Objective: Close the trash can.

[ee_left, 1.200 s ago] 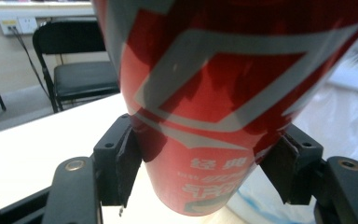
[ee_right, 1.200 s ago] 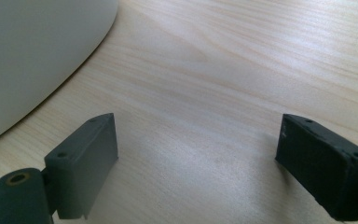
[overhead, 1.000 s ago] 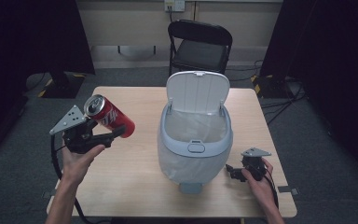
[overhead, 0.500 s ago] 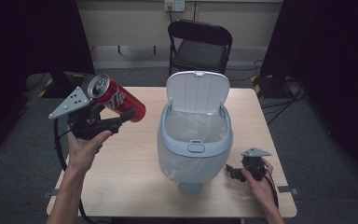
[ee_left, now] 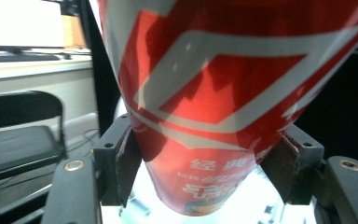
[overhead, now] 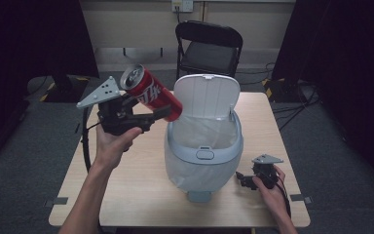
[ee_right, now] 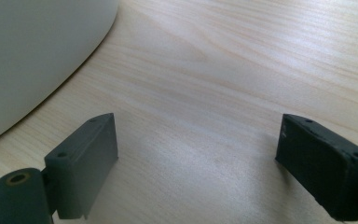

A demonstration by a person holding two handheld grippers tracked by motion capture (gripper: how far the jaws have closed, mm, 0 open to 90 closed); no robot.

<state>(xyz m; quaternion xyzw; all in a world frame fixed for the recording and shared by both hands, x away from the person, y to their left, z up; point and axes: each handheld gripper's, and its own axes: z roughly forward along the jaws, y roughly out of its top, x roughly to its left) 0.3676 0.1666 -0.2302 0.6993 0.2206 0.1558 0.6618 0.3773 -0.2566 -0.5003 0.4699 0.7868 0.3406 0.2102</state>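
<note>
High view: left gripper (overhead: 161, 113) clamped on tilted red can (overhead: 151, 92), just beside open bin (overhead: 204, 153); right gripper (overhead: 242, 178) low on table (overhead: 141, 190). Left gripper view: can pinched between both pads. Right gripper view: jaws wide apart over bare wood, bin wall beyond the left jaw

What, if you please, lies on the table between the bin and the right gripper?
Nothing: in the high view the table is bare wood between the bin and the right gripper; the right gripper view shows the same bare wood.
</note>
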